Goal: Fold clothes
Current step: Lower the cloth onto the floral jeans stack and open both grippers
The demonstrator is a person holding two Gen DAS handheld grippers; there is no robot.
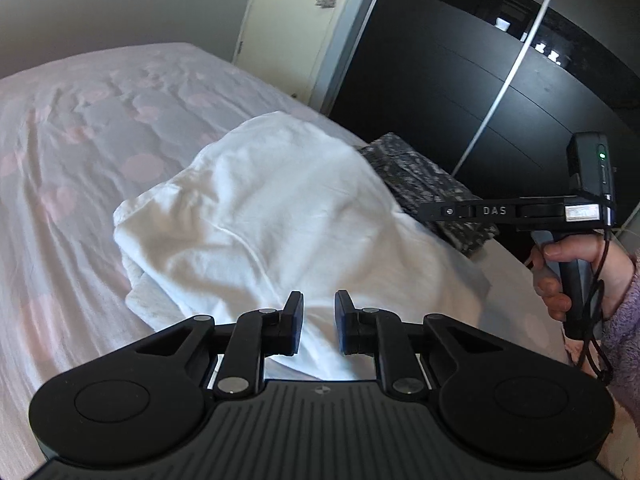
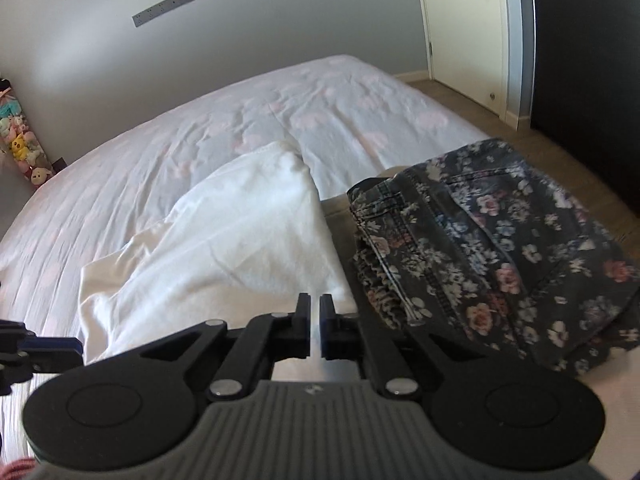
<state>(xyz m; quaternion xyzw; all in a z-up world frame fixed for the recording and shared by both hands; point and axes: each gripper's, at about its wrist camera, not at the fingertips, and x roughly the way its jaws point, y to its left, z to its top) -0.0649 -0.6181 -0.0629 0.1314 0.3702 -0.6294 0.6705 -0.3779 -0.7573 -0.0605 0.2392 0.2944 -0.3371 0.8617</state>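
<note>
A white garment (image 1: 260, 200) (image 2: 248, 232) lies bunched on the bed, near its front edge. My left gripper (image 1: 318, 300) sits at the garment's near edge, jaws a little apart with a thick fold of white cloth pinched between them. The right wrist view shows its tip (image 2: 60, 346) at the cloth's left corner. My right gripper (image 2: 315, 300) is nearly closed on a thin layer of the same garment. From the left wrist view its tip (image 1: 426, 211) rests at the cloth's right edge, with a person's hand (image 1: 560, 276) on its handle.
A folded dark floral denim piece (image 2: 500, 248) (image 1: 424, 176) lies just right of the white garment. The bed (image 1: 80, 140) has a pale sheet with pink spots. A black wardrobe (image 1: 460, 60) and a door (image 2: 460, 20) stand beyond; plush toys (image 2: 20, 136) line the left wall.
</note>
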